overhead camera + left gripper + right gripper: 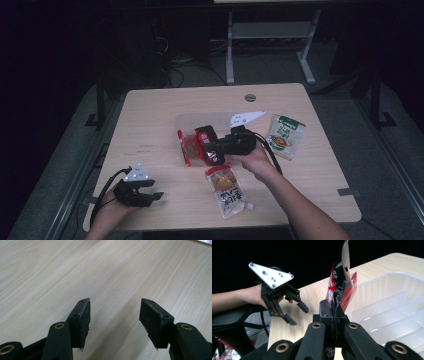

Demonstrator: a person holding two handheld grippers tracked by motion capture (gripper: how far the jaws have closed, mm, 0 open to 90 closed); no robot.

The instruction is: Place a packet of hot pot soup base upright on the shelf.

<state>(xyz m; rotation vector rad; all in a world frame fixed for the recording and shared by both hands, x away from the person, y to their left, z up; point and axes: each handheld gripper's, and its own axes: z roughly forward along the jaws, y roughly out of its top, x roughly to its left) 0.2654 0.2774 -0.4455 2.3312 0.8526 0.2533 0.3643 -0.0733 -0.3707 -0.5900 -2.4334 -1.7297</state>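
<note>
Packing looks barely begun: the right gripper (333,311) is clamped on a red and black packet (342,283), held at the near rim of the clear bin (392,305), which seems to hold nothing yet. Two more pouches lie just outside the bin, one (228,190) nearer, one (285,136) beside it. The left gripper (114,323) rests spread apart, well away from the bin.

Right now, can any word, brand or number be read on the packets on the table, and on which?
None reads.
Red and black foil packet in the right gripper: print blurred.
Orange spouted pouch: lettering too small.
Green and white packet: lettering too small.
</note>
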